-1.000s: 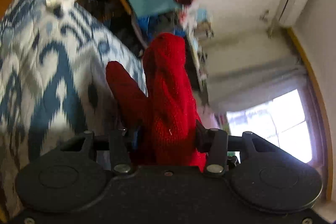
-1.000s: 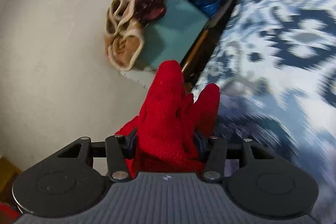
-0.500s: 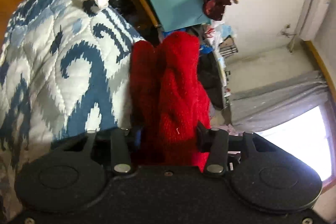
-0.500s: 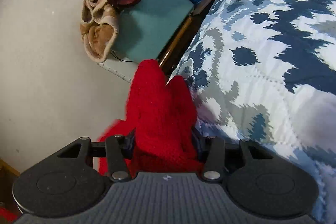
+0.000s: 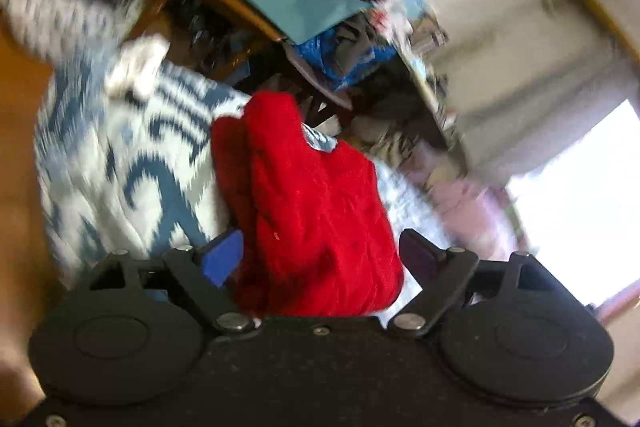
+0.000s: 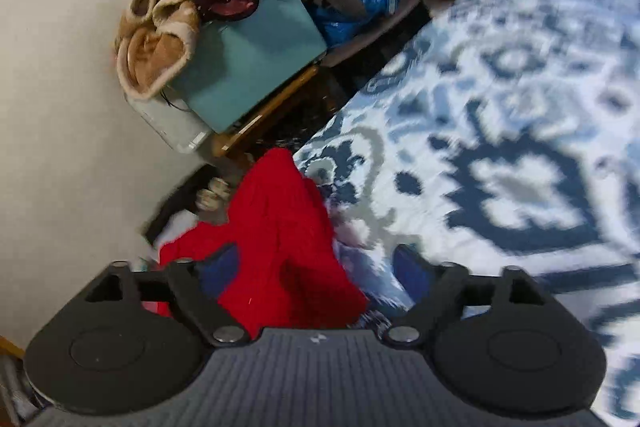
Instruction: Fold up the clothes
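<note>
A red knitted garment [image 5: 308,203] lies bunched between the spread fingers of my left gripper [image 5: 320,259], over the blue and white patterned quilt [image 5: 120,163]. The left jaws stand wide apart with their blue pads showing, and the knit rests loose between them. In the right wrist view the same red garment [image 6: 276,239] sits between the fingers of my right gripper [image 6: 320,267], whose jaws are also apart. It drapes near the edge of the quilt [image 6: 500,131]. Both views are motion blurred.
A teal box [image 6: 248,67] on a wooden frame stands past the bed edge, with a tan fleece bundle [image 6: 160,23] on it. Blue bags and dark clutter [image 5: 344,63] lie behind. A white cloth [image 5: 136,63] sits on the quilt. A bright window [image 5: 580,195] is at right.
Both grippers have opened and let go of the red garment, which now slumps wider onto the quilt. Both cameras have swung, blurring the views.
</note>
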